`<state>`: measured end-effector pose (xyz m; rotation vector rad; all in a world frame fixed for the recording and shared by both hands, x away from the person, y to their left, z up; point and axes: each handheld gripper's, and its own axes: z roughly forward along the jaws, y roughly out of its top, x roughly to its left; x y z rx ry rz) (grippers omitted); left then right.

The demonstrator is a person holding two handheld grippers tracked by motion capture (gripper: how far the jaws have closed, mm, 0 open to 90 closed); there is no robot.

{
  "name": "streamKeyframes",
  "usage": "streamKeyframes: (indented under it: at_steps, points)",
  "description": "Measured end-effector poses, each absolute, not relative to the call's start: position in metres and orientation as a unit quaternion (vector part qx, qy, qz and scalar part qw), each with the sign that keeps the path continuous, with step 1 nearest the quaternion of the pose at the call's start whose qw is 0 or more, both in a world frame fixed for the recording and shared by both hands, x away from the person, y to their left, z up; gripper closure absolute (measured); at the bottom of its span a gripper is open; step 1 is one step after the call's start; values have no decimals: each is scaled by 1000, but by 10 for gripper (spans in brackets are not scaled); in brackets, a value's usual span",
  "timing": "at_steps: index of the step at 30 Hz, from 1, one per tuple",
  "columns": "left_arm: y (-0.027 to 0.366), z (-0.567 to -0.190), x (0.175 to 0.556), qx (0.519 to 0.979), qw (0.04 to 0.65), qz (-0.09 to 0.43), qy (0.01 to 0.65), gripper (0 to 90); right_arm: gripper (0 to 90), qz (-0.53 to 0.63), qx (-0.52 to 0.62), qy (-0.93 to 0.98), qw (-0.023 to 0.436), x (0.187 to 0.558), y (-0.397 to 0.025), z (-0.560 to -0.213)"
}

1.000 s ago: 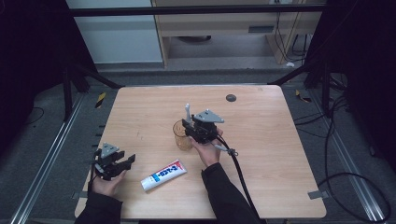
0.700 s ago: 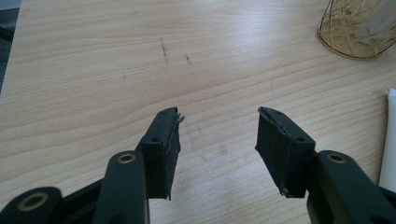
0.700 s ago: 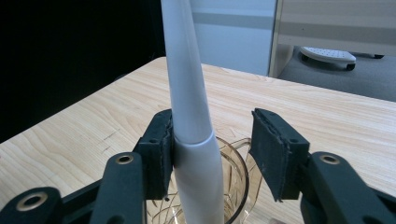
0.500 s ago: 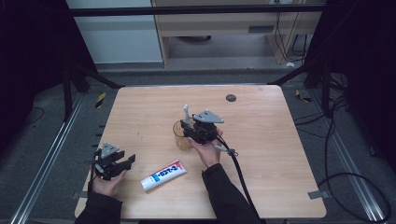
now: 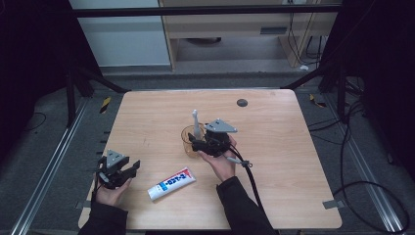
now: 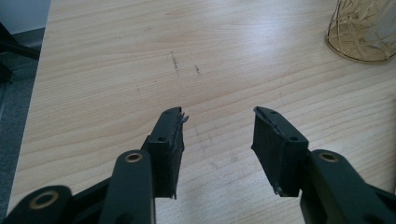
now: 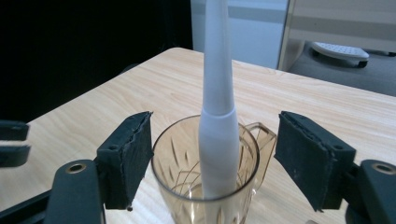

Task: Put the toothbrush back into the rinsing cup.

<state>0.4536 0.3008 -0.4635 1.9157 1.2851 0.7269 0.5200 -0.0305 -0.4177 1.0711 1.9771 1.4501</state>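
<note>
From above, the right gripper (image 5: pixel 196 142) sat at an amber glass mug (image 5: pixel 189 140) near the middle of the tabletop (image 5: pixel 274 161), a white toothbrush handle (image 5: pixel 195 124) standing up out of it. The right gripper view added the detail: its jaws stood spread on either side of the mug (image 7: pixel 205 177), not touching it, and the handle (image 7: pixel 217 116) leaned against the rim. The mug was clear, with cut facets. The left gripper (image 5: pixel 128 169) lay near the front left, jaws spread over bare wood (image 6: pixel 217 128). A toothpaste tube (image 5: pixel 171 183) lay between the two hands.
</note>
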Motion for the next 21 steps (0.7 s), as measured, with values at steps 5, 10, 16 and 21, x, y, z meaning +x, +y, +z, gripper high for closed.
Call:
streamKeyframes:
  at_steps: [5, 10, 16, 21]
  points:
    - [300, -464, 454, 743, 356, 275, 496, 523, 255, 525, 389, 723, 225, 511, -45, -412]
    - [300, -465, 454, 746, 358, 263, 496, 531, 250, 529, 393, 722, 209, 504, -67, -409]
    - [299, -467, 454, 751, 357, 244, 498, 543, 244, 510, 406, 726, 217, 496, -101, -411]
    - [298, -464, 453, 761, 366, 226, 486, 571, 243, 494, 422, 726, 227, 490, -130, -417]
